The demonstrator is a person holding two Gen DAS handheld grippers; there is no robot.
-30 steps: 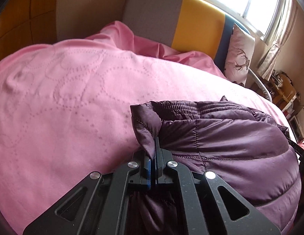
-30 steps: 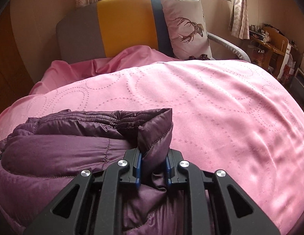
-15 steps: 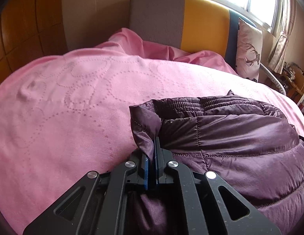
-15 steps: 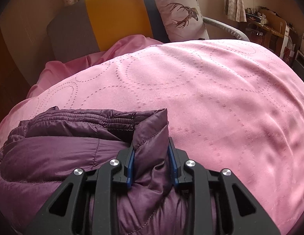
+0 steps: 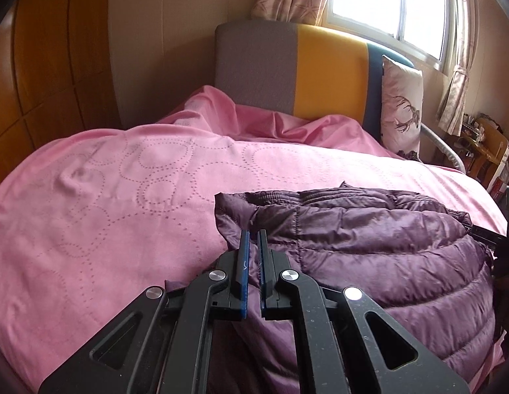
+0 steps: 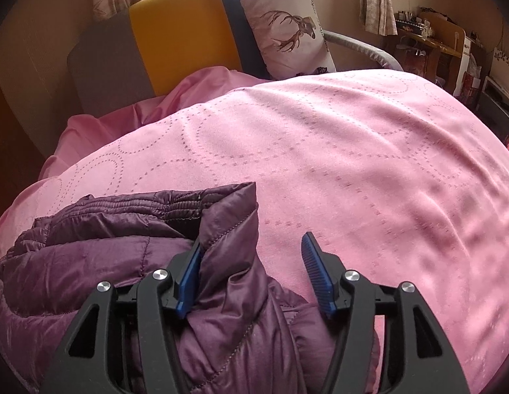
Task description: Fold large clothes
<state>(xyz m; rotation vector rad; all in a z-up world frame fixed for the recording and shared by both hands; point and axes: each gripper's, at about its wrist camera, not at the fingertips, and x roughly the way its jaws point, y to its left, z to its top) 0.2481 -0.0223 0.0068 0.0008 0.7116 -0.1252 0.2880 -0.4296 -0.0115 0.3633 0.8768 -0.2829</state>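
Both tongs over purple jacket (image 5: 369, 246) | left gripper (image 5: 253, 239) nearly closed, empty | right gripper (image 6: 254, 246) opening, corner between jaws

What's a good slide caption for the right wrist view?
Right hand-held gripper opening around purple puffer jacket on pink bedspread.

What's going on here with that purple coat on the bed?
A person with a claw in each hand is folding a purple puffer jacket on a pink bedspread. The left claw sits nearly closed with nothing clearly gripped. The right claw is opening, with a jacket corner loose between its jaws.
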